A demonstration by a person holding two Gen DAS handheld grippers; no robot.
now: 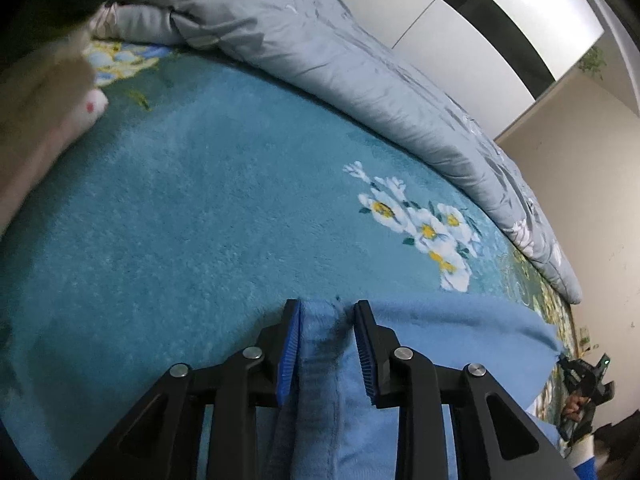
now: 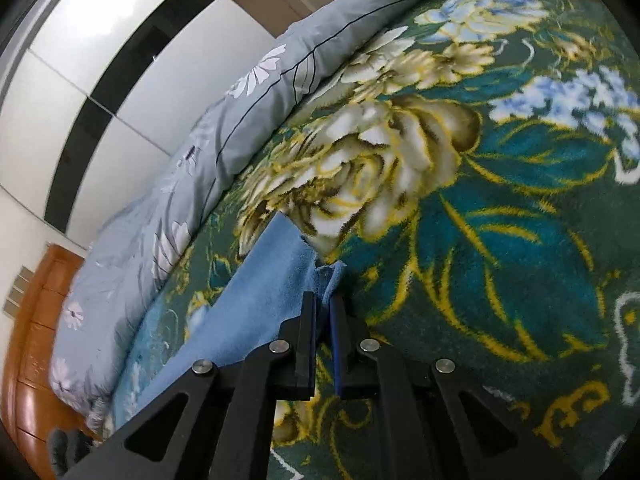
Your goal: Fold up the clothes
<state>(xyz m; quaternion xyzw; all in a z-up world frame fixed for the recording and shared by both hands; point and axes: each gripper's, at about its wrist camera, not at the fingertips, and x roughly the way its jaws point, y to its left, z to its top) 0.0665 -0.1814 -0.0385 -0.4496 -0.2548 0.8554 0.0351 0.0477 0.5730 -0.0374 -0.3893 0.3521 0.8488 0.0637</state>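
Observation:
A light blue fleece garment [image 1: 440, 332] lies across a teal floral blanket on the bed. My left gripper [image 1: 326, 308] is closed on a bunched fold of its edge, cloth filling the gap between the blue pads. In the right wrist view the same blue garment [image 2: 264, 284] stretches away to the left. My right gripper [image 2: 324, 298] is shut on its corner, which sticks up just past the fingertips. The right gripper also shows far off in the left wrist view [image 1: 586, 380], at the garment's other end.
The floral blanket [image 1: 180, 208] [image 2: 500, 208] covers the bed. A rolled grey quilt [image 1: 360, 80] [image 2: 240, 120] runs along the far side against white wardrobe doors [image 1: 480, 20]. A pale pillow [image 1: 44, 100] lies at the left. A wooden headboard [image 2: 28, 340] stands at the left.

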